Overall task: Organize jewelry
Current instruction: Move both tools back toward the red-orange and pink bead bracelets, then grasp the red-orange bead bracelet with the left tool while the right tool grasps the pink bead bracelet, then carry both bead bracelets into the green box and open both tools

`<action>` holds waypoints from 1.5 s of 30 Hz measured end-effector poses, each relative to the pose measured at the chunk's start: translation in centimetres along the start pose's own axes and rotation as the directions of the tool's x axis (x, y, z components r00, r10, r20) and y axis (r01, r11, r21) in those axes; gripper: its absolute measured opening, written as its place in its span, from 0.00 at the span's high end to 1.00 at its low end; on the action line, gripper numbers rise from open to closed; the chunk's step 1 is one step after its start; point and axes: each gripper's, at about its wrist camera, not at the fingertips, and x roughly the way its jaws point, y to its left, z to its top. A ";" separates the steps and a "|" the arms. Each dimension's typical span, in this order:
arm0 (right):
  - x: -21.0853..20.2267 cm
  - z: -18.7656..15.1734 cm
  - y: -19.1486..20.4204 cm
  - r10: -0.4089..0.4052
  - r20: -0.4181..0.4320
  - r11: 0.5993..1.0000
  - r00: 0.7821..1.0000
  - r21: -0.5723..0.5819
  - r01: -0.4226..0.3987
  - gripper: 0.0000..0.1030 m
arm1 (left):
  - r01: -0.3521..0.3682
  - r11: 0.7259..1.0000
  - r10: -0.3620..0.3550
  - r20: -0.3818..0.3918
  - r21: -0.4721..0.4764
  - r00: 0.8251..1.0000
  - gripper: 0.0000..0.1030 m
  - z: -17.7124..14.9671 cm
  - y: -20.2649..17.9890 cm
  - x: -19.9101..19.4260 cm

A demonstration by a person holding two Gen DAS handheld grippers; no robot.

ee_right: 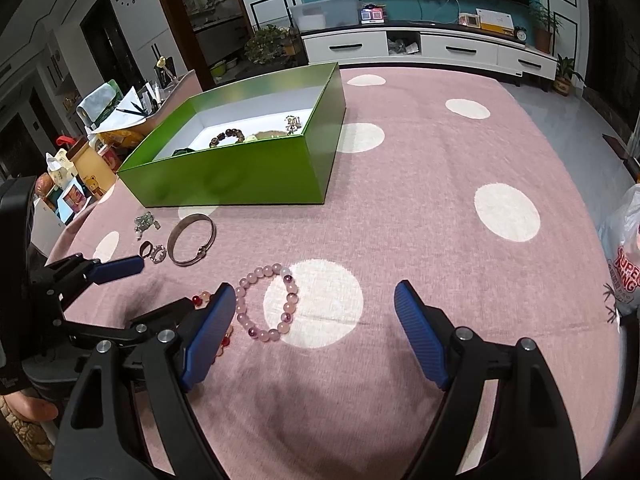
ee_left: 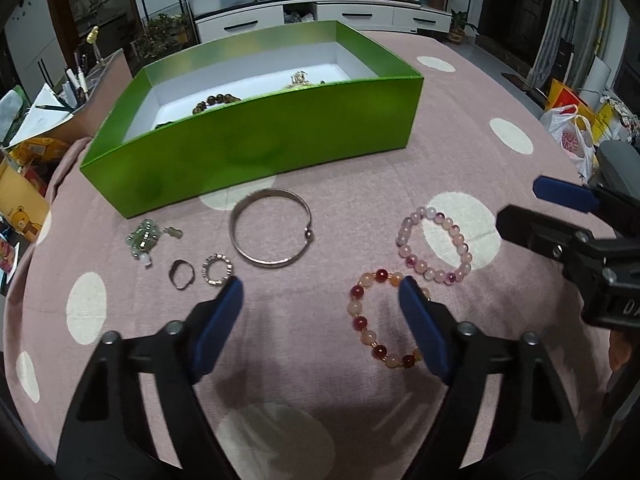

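A green box stands on the pink dotted cloth with a brown bead bracelet and other pieces inside. In front of it lie a silver bangle, two rings, a green charm, a pink bead bracelet and a red-orange bead bracelet. My left gripper is open and empty, above the cloth between the rings and the red-orange bracelet. My right gripper is open and empty, just right of the pink bracelet.
The pink cloth with white dots covers the table. Boxes, papers and pens crowd the left edge. A plastic bag sits off the right edge. A TV cabinet stands behind.
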 end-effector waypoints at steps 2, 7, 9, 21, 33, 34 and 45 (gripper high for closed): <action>0.3 0.1 0.2 0.000 -0.003 1.000 1.000 -0.019 0.000 0.25 | 0.010 1.000 -0.010 -0.003 0.004 1.000 0.31 -0.1 0.0 0.2; 1.6 0.1 0.8 -0.001 -0.030 0.997 1.000 -0.072 -0.001 0.37 | 0.039 0.999 -0.039 -0.017 0.023 0.999 0.46 -0.3 -0.3 0.9; 2.3 -0.1 1.1 0.001 -0.049 0.995 0.999 -0.096 -0.006 0.41 | 0.053 0.998 -0.052 -0.026 0.035 0.998 0.52 -0.5 -0.5 1.2; 4.8 -0.5 3.1 -0.038 -0.096 0.976 0.995 -0.218 0.016 0.69 | 0.078 0.993 -0.077 -0.016 0.089 0.997 0.71 -1.2 -1.5 1.6; 4.4 -0.4 3.6 -0.040 -0.047 0.972 0.998 -0.233 0.028 0.93 | 0.136 0.991 -0.136 -0.019 0.007 0.991 0.93 -0.9 0.2 1.5; 4.1 -0.3 3.7 -0.037 -0.037 0.973 0.999 -0.229 0.028 0.93 | 0.148 0.989 -0.148 -0.018 -0.010 0.989 0.93 -0.9 0.5 1.4; 0.0 1.4 4.4 -0.030 0.076 0.974 0.997 -0.224 0.047 0.93 | 0.197 0.976 -0.192 0.053 -0.090 0.980 0.93 -0.1 3.1 -2.1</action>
